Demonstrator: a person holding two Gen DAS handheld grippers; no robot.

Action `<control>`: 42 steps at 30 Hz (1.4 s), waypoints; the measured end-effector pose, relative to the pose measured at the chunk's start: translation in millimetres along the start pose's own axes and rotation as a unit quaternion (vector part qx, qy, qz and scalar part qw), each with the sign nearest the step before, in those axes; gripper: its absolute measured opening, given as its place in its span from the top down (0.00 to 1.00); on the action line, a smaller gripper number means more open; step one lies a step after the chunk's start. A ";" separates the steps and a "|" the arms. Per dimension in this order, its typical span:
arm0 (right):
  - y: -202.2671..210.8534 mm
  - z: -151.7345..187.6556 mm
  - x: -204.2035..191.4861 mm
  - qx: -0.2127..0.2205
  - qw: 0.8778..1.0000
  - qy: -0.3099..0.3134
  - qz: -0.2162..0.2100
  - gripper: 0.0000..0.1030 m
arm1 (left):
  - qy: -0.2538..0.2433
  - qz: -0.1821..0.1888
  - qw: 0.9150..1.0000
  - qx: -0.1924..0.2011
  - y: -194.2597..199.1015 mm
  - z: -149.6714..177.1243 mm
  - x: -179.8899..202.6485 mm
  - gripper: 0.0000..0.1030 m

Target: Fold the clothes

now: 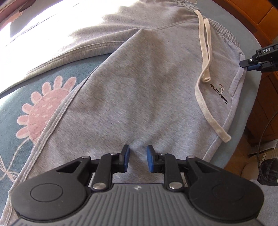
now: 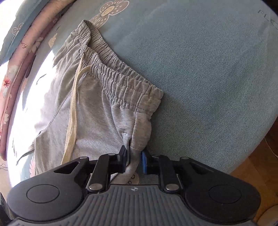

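Observation:
Grey sweatpants with a cream drawstring and a black TUCANO logo lie spread on a bed. My left gripper hangs just over the flat leg fabric, its blue pads a little apart and pinching nothing. In the right wrist view the gathered waistband runs diagonally. My right gripper is shut on a bunched fold at the side edge of the sweatpants, just below the waistband corner. That same right gripper shows at the right edge of the left wrist view.
The teal bed cover has pink flowers. Strong sunlight washes out the far left of the bed. Wooden furniture stands past the bed's right edge, a black cable hangs there, and wooden floor shows below.

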State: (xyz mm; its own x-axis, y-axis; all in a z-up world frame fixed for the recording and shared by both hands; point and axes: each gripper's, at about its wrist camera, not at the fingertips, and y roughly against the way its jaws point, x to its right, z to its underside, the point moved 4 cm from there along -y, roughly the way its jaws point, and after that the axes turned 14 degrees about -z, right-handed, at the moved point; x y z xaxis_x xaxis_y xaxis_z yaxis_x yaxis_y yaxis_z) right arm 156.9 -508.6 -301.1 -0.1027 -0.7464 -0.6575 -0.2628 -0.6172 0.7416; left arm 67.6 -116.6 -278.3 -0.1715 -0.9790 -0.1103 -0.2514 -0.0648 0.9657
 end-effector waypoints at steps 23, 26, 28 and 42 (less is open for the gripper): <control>-149.6 39.7 -229.6 -0.092 0.865 0.489 -0.066 0.77 | 0.121 0.025 0.989 0.084 -3.1 -43.0 -26.6 0.66; -174.3 42.8 -236.2 -0.093 0.855 0.507 -0.054 0.79 | 0.156 -0.005 0.985 0.066 -12.1 -24.1 -39.3 0.66; -186.5 40.4 -239.6 -0.088 0.851 0.516 -0.045 0.79 | 0.180 -0.037 0.981 0.063 -17.3 -11.0 -50.6 0.65; -168.1 50.1 -258.8 -0.053 0.869 0.492 -0.008 0.73 | 0.267 -0.038 0.958 0.099 -6.6 36.1 -74.9 0.67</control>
State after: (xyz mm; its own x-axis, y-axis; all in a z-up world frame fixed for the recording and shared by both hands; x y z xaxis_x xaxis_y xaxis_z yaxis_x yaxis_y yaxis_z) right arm 179.5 -199.2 -262.3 0.7845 -0.5561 -0.2745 -0.1609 -0.6101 0.7758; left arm 47.8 -35.9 -284.8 0.3520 -0.9360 0.0084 -0.4293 -0.1535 0.8900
